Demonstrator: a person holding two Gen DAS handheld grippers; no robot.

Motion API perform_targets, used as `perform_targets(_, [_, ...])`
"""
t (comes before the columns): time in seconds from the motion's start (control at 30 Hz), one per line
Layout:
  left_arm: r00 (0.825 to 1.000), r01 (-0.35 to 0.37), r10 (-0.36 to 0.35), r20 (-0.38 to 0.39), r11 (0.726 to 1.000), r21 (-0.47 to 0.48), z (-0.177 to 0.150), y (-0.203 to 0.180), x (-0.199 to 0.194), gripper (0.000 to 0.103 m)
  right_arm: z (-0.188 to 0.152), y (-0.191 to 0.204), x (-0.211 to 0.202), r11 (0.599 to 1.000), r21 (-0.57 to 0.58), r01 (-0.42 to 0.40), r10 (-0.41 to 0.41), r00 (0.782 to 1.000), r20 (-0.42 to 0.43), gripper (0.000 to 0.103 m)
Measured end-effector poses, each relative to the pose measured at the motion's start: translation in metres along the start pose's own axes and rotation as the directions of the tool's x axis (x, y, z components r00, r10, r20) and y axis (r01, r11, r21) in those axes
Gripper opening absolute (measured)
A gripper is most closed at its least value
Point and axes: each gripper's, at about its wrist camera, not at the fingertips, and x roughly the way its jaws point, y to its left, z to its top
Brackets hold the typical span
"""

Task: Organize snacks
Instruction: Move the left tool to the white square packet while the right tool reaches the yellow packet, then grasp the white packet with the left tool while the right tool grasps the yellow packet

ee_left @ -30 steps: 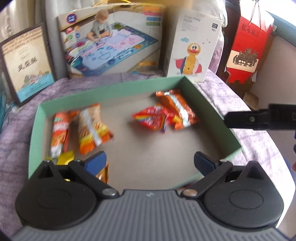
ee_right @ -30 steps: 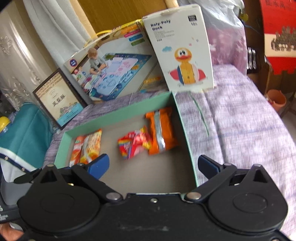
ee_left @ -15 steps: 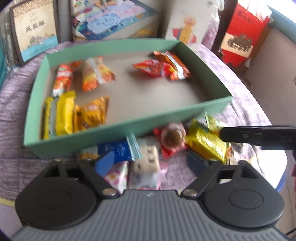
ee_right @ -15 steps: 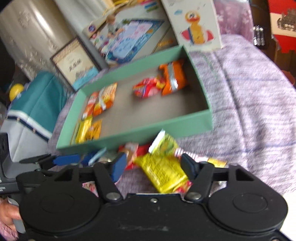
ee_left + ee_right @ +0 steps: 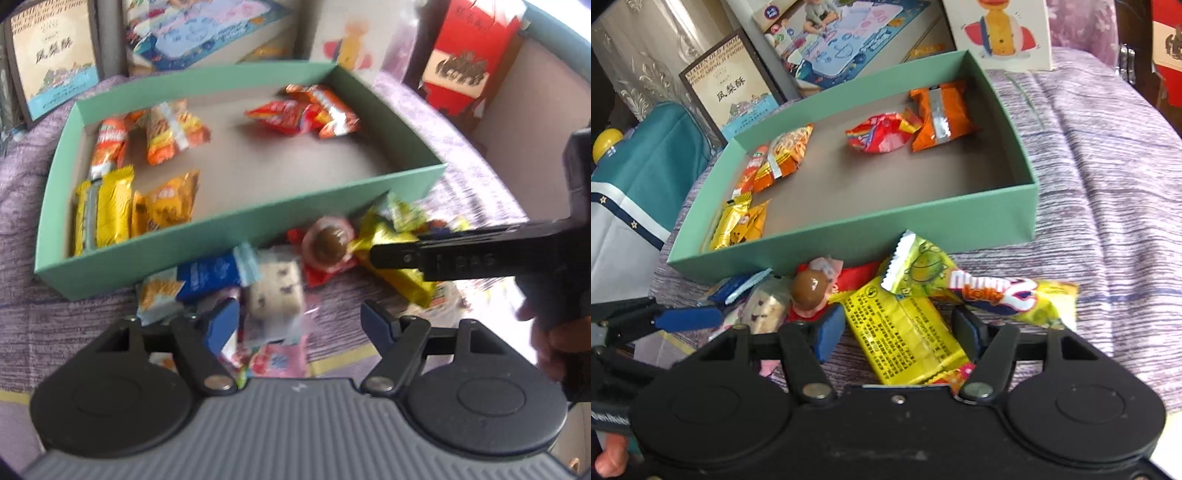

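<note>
Right gripper [image 5: 897,330] fingers straddling the yellow packet [image 5: 905,332], closing around it, grip not confirmed. Left gripper [image 5: 299,321] fingers parted over the cream snack [image 5: 275,286], both lying beside the green box's [image 5: 923,225] near wall.

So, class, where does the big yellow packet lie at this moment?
In the right wrist view the big yellow packet lies on the purple cloth before the green box, between the right gripper fingers.

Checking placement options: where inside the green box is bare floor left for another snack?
Green box: the middle and near-right corner lie bare, between the orange packets, red packet and yellow packets. Crowded: the loose pile before its front wall.
</note>
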Motion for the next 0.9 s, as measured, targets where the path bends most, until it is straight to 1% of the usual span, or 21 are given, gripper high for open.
perform_targets(0.07, [1.000, -0.024, 0.024, 0.001, 0.999, -0.020, 0.000, 0.005, 0.005, 0.071, -0.002, 0.005, 0.003, 1.000, -0.018, 0.005, -0.005, 1.000, 0.001, 0.066])
perform_targets(0.13, [0.999, -0.036, 0.037, 0.009, 0.999, -0.037, 0.005, 0.008, 0.007, 0.071, -0.005, 0.011, 0.005, 0.998, -0.052, 0.033, -0.033, 0.999, 0.011, 0.065])
perform_targets(0.17, [0.999, -0.030, 0.031, 0.011, 0.999, -0.043, 0.008, 0.009, 0.008, 0.070, -0.006, 0.013, 0.005, 0.996, -0.071, 0.059, -0.058, 0.998, 0.020, 0.058])
perform_targets(0.2, [1.000, -0.022, 0.022, 0.012, 0.999, -0.047, 0.011, 0.010, 0.010, 0.061, -0.007, 0.015, 0.004, 0.994, -0.080, 0.072, -0.070, 0.997, 0.026, 0.053])
perform_targets(0.23, [1.000, -0.008, 0.008, 0.010, 0.999, -0.043, 0.013, 0.009, 0.013, 0.039, -0.007, 0.015, 0.004, 0.994, -0.072, 0.078, -0.077, 0.997, 0.024, 0.052])
perform_targets(0.27, [1.000, -0.006, 0.006, -0.003, 0.999, -0.035, 0.015, 0.006, 0.016, 0.033, -0.007, 0.013, 0.003, 0.995, -0.056, 0.083, -0.081, 0.996, 0.028, 0.048])
perform_targets(0.4, [1.000, 0.000, 0.000, -0.001, 1.000, 0.018, 0.011, -0.006, 0.019, 0.032, -0.007, 0.000, 0.000, 0.998, 0.021, 0.059, -0.059, 0.997, 0.042, 0.048])
perform_targets(0.43, [1.000, 0.002, -0.002, -0.009, 1.000, 0.027, 0.009, -0.008, 0.019, 0.033, -0.009, -0.002, 0.000, 0.998, 0.027, 0.053, -0.054, 0.998, 0.046, 0.048])
perform_targets(0.5, [0.999, -0.009, 0.010, -0.042, 0.999, 0.031, 0.006, -0.009, 0.025, 0.038, -0.011, -0.004, -0.001, 0.998, 0.025, 0.055, -0.056, 0.997, 0.054, 0.048])
perform_targets(0.57, [0.999, -0.018, 0.020, -0.041, 0.999, 0.034, 0.004, -0.010, 0.029, 0.038, -0.012, -0.003, -0.001, 0.998, 0.020, 0.061, -0.062, 0.996, 0.060, 0.048])
perform_targets(0.6, [0.999, -0.022, 0.024, -0.037, 0.999, 0.041, 0.004, -0.012, 0.029, 0.038, -0.012, -0.003, -0.001, 0.998, 0.020, 0.065, -0.066, 0.996, 0.064, 0.048])
perform_targets(0.63, [0.999, -0.027, 0.029, -0.034, 0.998, 0.053, 0.004, -0.014, 0.029, 0.034, -0.013, -0.002, -0.001, 0.997, 0.019, 0.069, -0.070, 0.995, 0.069, 0.048])
perform_targets(0.7, [0.999, -0.044, 0.046, -0.023, 0.996, 0.073, 0.003, -0.019, 0.028, 0.033, -0.013, 0.002, -0.003, 0.996, 0.020, 0.083, -0.085, 0.993, 0.078, 0.047])
perform_targets(0.8, [0.999, -0.029, 0.031, -0.022, 0.998, 0.063, 0.003, -0.019, 0.021, 0.033, -0.015, 0.003, -0.008, 0.997, 0.060, 0.049, -0.054, 0.995, 0.082, 0.047])
perform_targets(0.9, [1.000, -0.018, 0.018, 0.000, 0.999, 0.049, 0.003, -0.015, 0.007, 0.033, -0.014, 0.001, -0.014, 0.995, 0.101, 0.010, -0.018, 0.997, 0.080, 0.047])
